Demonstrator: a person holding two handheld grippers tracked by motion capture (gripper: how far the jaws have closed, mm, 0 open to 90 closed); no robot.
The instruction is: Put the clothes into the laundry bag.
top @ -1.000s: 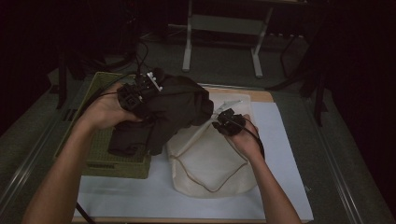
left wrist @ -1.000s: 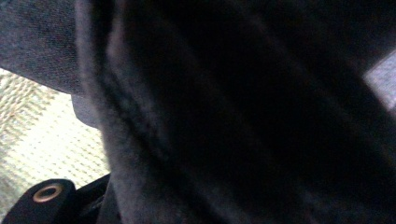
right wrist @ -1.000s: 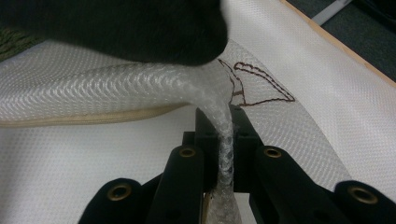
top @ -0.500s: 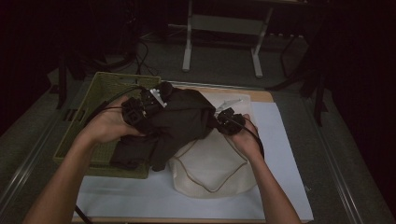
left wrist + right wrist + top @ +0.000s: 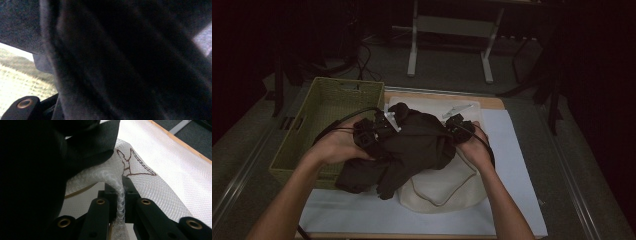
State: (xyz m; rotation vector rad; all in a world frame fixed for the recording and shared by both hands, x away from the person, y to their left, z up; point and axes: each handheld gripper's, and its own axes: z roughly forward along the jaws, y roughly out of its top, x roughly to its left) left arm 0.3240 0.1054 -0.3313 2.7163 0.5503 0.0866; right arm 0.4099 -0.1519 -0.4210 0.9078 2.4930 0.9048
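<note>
Right gripper (image 5: 120, 195) pressed together on a pinched fold of the white mesh bag (image 5: 442, 187), near the middle of the tabletop (image 5: 522, 165), holding the bag's rim up. Left gripper (image 5: 374, 132) buried in the dark garment (image 5: 412, 145); cloth bunched right against its camera, jaws apparently clamped on it, pads hidden. Garment draped over the bag's opening, lower end hanging onto the near right corner of the green basket (image 5: 307, 130). Basket at the tabletop's left edge. White mat (image 5: 512, 200) beneath the bag.
</note>
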